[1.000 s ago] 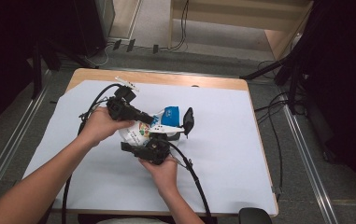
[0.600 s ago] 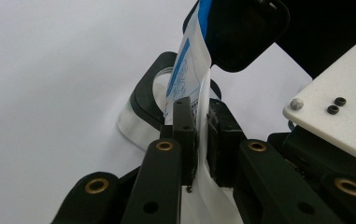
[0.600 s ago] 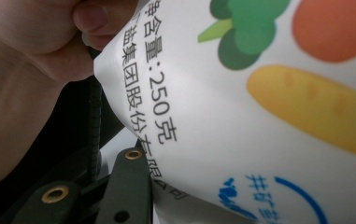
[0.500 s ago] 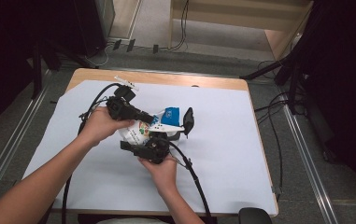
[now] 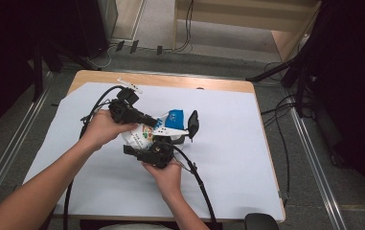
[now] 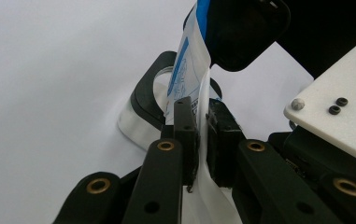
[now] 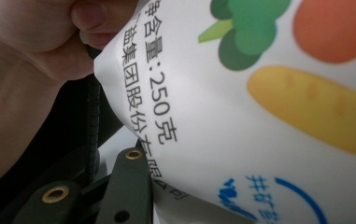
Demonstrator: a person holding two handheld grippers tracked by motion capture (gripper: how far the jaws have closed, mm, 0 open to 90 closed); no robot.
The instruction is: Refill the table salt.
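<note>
Nothing has moved since the earlier frames: both my hands and the bag (image 5: 158, 128) sit where they were, at the centre of the high view. My left gripper (image 5: 155, 120), left of centre, is pinched nearly shut on the bag's thin edge. My right gripper (image 5: 169, 143), just below centre, clamps the bag's printed body, I judge. To do this well, I should hold both grips firm and pull apart evenly, without tearing.
</note>
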